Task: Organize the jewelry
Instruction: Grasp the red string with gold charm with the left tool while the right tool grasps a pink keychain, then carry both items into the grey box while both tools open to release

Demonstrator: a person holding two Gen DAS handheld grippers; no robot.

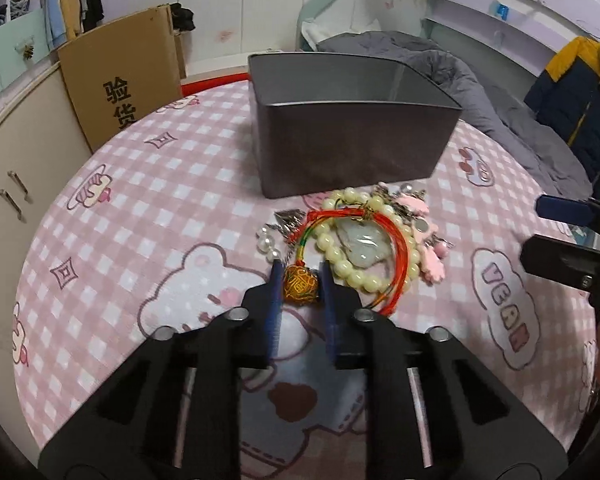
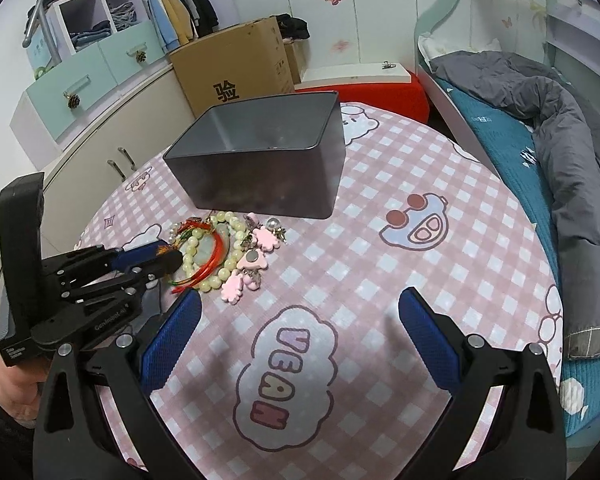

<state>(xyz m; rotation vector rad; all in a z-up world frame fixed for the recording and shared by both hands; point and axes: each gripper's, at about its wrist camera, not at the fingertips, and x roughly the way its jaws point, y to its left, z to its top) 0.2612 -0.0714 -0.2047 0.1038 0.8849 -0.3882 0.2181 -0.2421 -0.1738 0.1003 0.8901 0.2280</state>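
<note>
Grey bin [image 1: 352, 140], interior unclear, jewelry [image 1: 356, 240] beside

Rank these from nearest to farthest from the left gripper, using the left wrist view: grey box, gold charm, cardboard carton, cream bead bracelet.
1. gold charm, between the left gripper pads
2. cream bead bracelet, just right
3. grey box, beyond the jewelry
4. cardboard carton, far left, off the table

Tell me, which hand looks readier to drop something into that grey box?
Left. Its tool is already clamped on the gold charm of the red cord; the right tool hangs open, away from the pile.
</note>
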